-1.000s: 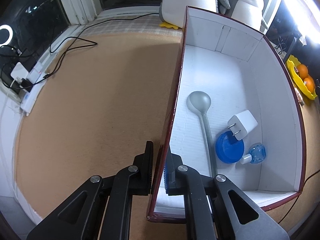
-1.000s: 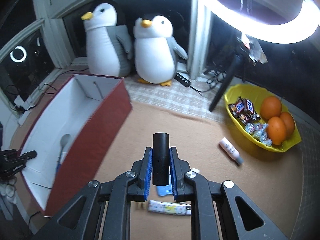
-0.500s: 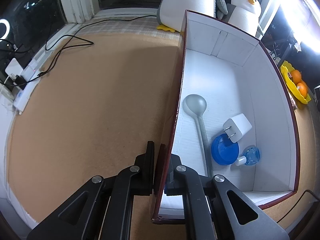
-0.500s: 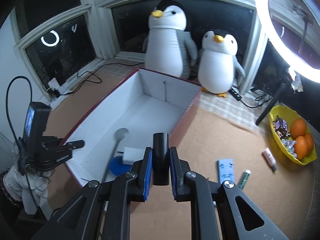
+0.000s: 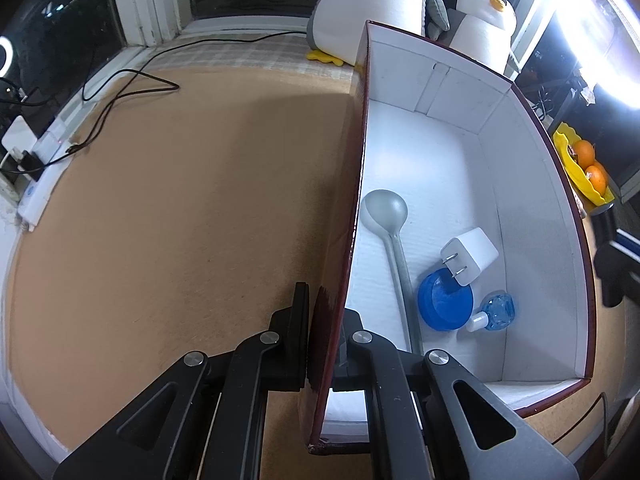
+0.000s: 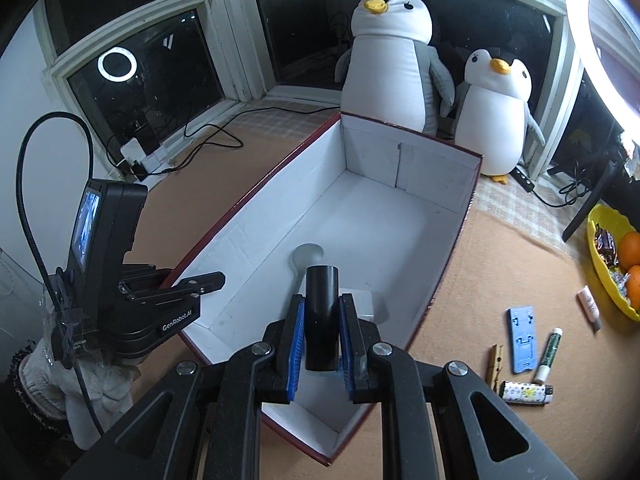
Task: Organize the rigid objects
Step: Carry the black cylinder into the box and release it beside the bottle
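The left gripper (image 5: 324, 320) is clamped on the near end of the box's (image 5: 536, 216) left wall, one finger outside on the dark red face, the other inside against the white lining. The box stands open on the brown mat (image 5: 180, 200), white inside, dark red outside. On its floor lie a grey spoon (image 5: 390, 232), bowl toward the far end, a white charger (image 5: 472, 254) resting partly on a blue lid (image 5: 444, 300), and a small blue bottle (image 5: 494, 312) with a white cap just beside the lid.

The right gripper (image 6: 320, 330) is closed on a black tube (image 6: 321, 312), its blue pads (image 6: 297, 344) pressing on both sides; the tube stands upright between them, above the near part of the box interior. From this view the spoon's bowl shows just past the tube's top, and the charger is partly hidden behind the gripper.

On the mat to the right of the box lie a blue holder (image 6: 522, 340), a clothespin (image 6: 495, 364), a green stick (image 6: 551, 354), a lighter (image 6: 526, 392) and a small pink tube (image 6: 588, 306). A yellow bowl (image 6: 600, 256) with oranges sits at the right edge. Two plush penguins (image 6: 394, 56) stand behind the box
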Demonstrator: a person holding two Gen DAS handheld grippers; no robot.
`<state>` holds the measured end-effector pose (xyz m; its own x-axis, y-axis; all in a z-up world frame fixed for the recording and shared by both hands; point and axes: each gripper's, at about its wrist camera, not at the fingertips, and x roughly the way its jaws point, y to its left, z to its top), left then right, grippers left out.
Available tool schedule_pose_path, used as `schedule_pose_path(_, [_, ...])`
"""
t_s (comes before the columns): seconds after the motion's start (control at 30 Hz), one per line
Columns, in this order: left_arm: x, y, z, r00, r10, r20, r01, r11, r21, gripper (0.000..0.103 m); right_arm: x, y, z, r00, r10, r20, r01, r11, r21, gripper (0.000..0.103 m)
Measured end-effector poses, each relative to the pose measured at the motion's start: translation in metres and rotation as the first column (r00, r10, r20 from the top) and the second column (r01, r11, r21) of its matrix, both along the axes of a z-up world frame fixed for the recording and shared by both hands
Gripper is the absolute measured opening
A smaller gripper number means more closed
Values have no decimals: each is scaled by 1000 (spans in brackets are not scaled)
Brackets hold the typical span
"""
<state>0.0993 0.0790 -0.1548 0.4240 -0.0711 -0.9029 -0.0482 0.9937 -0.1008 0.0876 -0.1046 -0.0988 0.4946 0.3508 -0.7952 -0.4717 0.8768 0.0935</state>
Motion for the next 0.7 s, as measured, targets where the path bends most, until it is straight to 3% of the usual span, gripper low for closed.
schedule_pose_path(0.63, [2, -1, -2, 1000, -4, -5, 4, 1000, 2, 5, 0, 13, -13, 1000, 5, -22, -5, 1000, -15, 15])
schedule_pose_path(0.7, [2, -1, -2, 1000, -3, -6, 3, 1000, 3, 5, -1, 13, -12, 1000, 9, -16, -9, 1000, -9, 22])
